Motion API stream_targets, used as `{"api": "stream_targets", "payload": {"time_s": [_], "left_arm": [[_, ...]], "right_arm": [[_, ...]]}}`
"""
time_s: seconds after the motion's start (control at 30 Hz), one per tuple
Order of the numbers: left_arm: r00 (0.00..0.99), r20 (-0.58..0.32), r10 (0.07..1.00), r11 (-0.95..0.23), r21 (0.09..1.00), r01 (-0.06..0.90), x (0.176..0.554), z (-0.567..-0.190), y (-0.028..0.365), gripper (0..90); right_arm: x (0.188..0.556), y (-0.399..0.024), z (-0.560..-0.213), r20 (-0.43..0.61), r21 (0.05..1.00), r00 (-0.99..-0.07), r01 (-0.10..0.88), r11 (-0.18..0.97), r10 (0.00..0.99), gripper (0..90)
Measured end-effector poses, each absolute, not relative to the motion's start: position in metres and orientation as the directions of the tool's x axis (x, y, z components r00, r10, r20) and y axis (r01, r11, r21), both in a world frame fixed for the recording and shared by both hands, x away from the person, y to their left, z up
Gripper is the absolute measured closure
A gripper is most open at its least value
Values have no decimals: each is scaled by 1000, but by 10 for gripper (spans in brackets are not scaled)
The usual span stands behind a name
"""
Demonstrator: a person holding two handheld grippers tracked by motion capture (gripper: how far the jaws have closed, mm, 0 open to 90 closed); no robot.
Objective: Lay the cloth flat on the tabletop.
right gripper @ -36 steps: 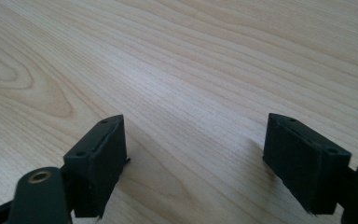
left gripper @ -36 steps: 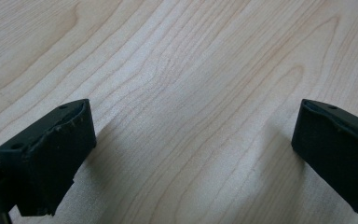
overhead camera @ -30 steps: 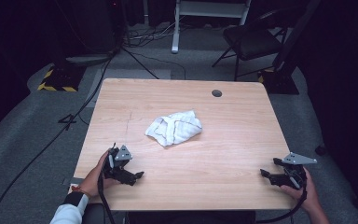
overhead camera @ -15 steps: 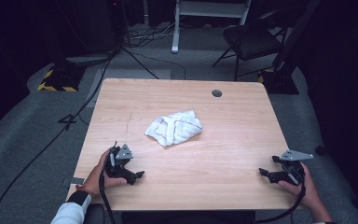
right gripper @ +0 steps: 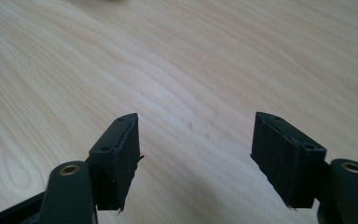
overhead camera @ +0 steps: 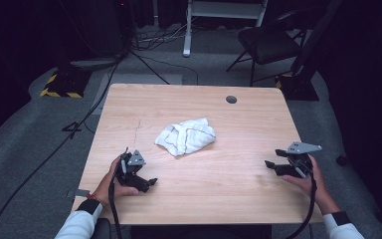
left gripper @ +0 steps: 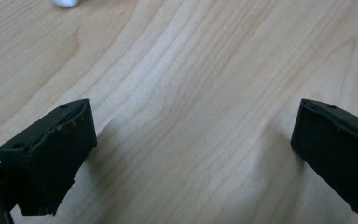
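A crumpled white cloth with thin dark stripes (overhead camera: 185,137) lies near the middle of the wooden table (overhead camera: 238,124). My left gripper (overhead camera: 149,183) rests low at the front left, held in a hand, jaws wide apart over bare wood (left gripper: 191,140) with nothing between them. At the front right my right gripper (overhead camera: 269,166) is lifted a little off the table and points left toward the cloth. Its jaws have just been closing somewhat but still stand apart, with only bare wood (right gripper: 193,135) between them. A sliver of the cloth (left gripper: 65,3) peeks in at the top edge of the left gripper view.
A round grey cable hole (overhead camera: 231,99) sits near the table's far edge. Beyond the table stand a black chair (overhead camera: 268,45) and a white stand (overhead camera: 189,30), with cables on the grey floor. Bare wood surrounds the cloth on all sides.
My right gripper has risen from the front right edge and moved forward and left toward the cloth. The left gripper has barely shifted.
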State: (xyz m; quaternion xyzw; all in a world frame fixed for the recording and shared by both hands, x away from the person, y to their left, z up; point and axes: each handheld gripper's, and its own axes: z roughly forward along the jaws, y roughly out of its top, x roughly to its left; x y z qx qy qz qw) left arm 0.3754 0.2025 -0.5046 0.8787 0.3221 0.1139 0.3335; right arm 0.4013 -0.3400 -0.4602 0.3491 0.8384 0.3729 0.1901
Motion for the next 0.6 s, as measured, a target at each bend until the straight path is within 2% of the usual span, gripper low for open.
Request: {"api": "stream_targets", "payload": {"time_s": [0.13,0.23,0.47,0.6], "left_arm": [[755,-20,656,-556,664,500,385,-505,198,9],[743,-21,669,-541,672,507,395,-504,196,49],[729,-24,684,-524,679,514,415,-503,186,98],[722,-24,692,-515,684,516,424,-504,182,115]], "right_arm": [[417,-310,-448,-77,772,-717,397,497,692,370],[429,-284,-443,-87,774,-743,369,514,664,387],[455,-223,-446,-88,770,-788,334,544,609,406],[464,-203,-448,-89,770,-797,325,549,597,413]]}}
